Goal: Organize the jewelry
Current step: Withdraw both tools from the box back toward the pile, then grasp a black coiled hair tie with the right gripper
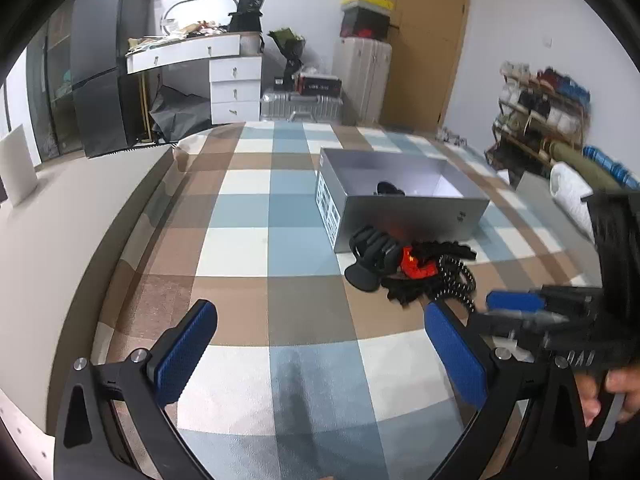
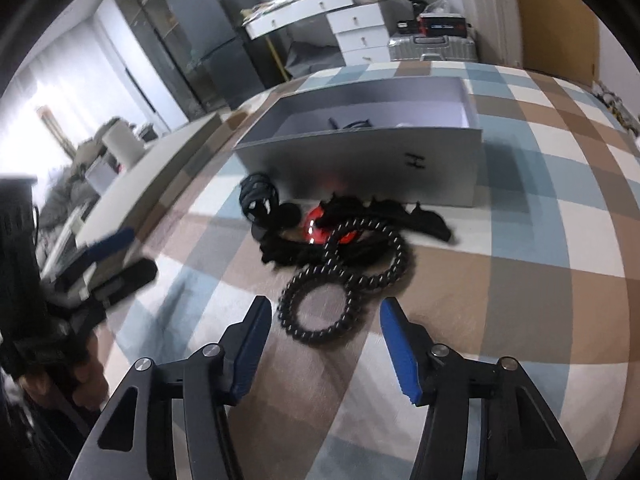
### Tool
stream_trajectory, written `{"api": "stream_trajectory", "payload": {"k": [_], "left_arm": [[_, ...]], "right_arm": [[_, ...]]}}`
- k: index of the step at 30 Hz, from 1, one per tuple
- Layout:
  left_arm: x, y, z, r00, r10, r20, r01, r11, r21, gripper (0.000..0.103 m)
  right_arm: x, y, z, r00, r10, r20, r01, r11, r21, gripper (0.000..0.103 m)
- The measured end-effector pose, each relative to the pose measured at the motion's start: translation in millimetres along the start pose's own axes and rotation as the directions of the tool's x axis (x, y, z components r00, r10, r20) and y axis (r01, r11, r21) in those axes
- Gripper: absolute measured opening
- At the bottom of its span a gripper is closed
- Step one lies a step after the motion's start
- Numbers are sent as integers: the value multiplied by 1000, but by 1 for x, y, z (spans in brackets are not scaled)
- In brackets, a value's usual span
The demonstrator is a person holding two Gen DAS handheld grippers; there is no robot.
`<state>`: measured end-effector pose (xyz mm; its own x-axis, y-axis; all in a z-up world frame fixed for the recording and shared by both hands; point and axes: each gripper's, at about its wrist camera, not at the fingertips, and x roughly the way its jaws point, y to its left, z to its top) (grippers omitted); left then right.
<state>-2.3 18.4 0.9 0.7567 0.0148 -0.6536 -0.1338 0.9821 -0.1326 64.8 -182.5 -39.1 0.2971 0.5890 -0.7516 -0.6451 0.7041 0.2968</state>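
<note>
A pile of jewelry lies on the checked cloth in front of a grey open box point(image 1: 408, 216) point(image 2: 360, 160). It holds a black claw clip point(image 1: 370, 254) point(image 2: 258, 200), a red piece point(image 1: 416, 264) point(image 2: 316, 226), a black lacy band point(image 2: 428, 220) and a black spiral coil point(image 1: 456, 280) point(image 2: 344, 276) twisted into a figure eight. A dark item point(image 1: 388, 189) lies inside the box. My left gripper point(image 1: 320, 344) is open and empty, left of the pile. My right gripper point(image 2: 326, 344) is open and empty, just short of the coil's near loop.
The checked cloth point(image 1: 280, 248) covers a bed or table, with a beige edge point(image 1: 80, 216) at the left. Behind stand a white desk point(image 1: 216, 76), a dark fridge point(image 1: 104, 64), a suitcase point(image 1: 300, 106) and a shoe rack point(image 1: 540, 116).
</note>
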Motion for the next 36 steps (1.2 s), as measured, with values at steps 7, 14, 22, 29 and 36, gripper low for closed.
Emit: {"api": "stream_trajectory", "payload": {"k": [7, 14, 22, 29, 36], "left_arm": [[6, 1, -8, 1000, -21, -10, 22, 1000, 17, 101], [10, -1, -16, 999, -24, -34, 25, 999, 36, 101], [10, 1, -18, 999, -37, -38, 38, 999, 36, 101], [12, 2, -18, 998, -42, -48, 43, 999, 23, 101], [14, 2, -18, 998, -42, -56, 43, 999, 19, 101]], "right_arm": [[6, 13, -8, 1000, -23, -21, 21, 996, -88, 56], [8, 18, -8, 999, -26, -34, 22, 994, -108, 57], [9, 8, -5, 998, -59, -13, 58, 996, -72, 54], [10, 0, -1, 994, -106, 14, 106, 994, -27, 39], [14, 10, -2, 989, -148, 21, 149, 986, -73, 38]]}}
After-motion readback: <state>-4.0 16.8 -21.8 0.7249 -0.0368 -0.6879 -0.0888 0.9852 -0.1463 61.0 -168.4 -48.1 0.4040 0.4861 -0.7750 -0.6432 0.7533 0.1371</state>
